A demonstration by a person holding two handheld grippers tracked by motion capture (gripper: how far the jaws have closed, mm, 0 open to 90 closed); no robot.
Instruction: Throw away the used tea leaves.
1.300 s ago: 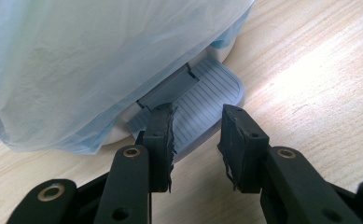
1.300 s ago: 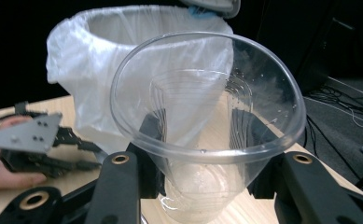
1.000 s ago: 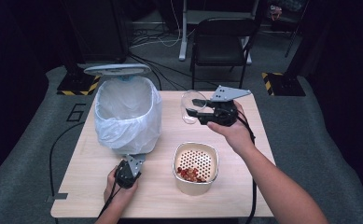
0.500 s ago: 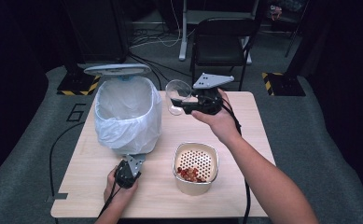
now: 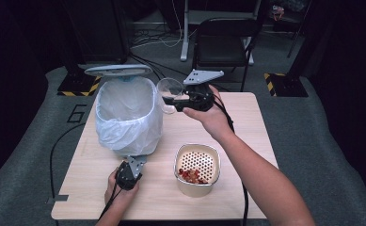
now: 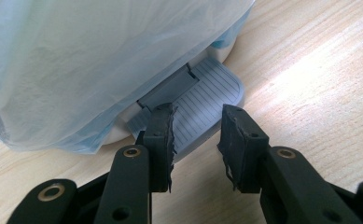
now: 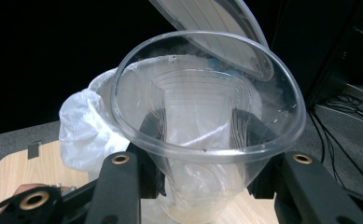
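Note:
A pedal bin lined with a white bag (image 5: 126, 115) stands at the table's left, its lid (image 5: 118, 70) raised. My right gripper (image 5: 172, 100) is shut on a clear plastic cup (image 5: 170, 90), tipped on its side in the air beside the bin's right rim. In the right gripper view the cup (image 7: 207, 121) sits between the jaws of the right gripper (image 7: 198, 128), its mouth towards the camera and the bag behind it. My left gripper (image 5: 133, 164) rests at the bin's foot. In its own view the left gripper (image 6: 195, 123) stands open, jaw tips over the grey ribbed pedal (image 6: 207, 93).
A beige strainer bowl (image 5: 197, 169) with red bits in it stands on the wooden table (image 5: 251, 122) front centre. A black chair (image 5: 225, 37) stands behind the table, and cables run across the floor on the left.
My right gripper has carried the cup up and to the left, from the table's back right to the bin's rim. The left gripper has stayed at the pedal.

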